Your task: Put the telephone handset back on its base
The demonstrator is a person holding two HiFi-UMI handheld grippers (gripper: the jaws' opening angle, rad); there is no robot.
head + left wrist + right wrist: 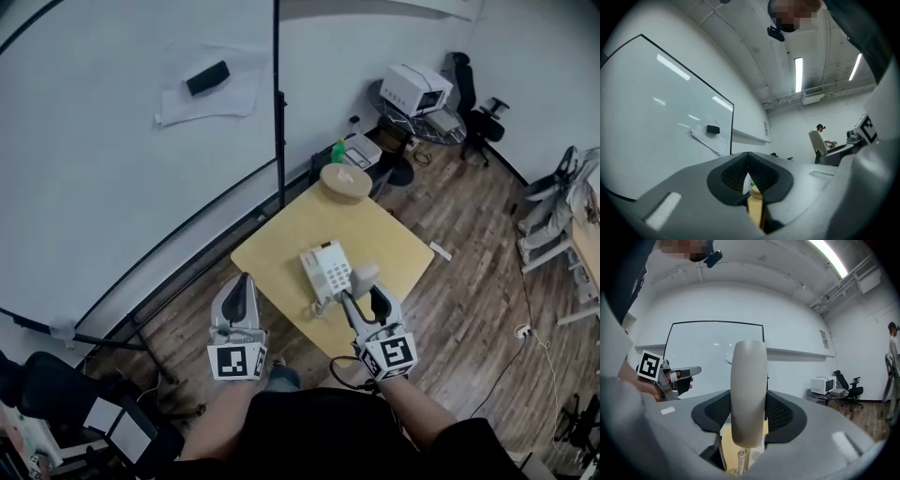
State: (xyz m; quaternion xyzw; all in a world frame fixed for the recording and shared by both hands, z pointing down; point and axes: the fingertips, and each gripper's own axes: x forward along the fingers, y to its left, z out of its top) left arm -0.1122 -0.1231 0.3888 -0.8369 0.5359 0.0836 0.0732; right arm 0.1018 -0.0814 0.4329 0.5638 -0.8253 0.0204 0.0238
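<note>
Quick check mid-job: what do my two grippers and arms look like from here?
The left gripper and right gripper have light grey bodies with black ribbed pads. Each carries a white cube printed with black square markers. The person wears a black top.

Right gripper view: the handset [749,390] stands dead centre, blocking most of the table [725,447] beyond. Just a scrap of coiled cord [739,460] shows below, cut by the bottom edge. At the right edge, a person [894,363] is sliced off. Left gripper view, bottom centre: a green-topped thing [751,183], too small to tell.
</note>
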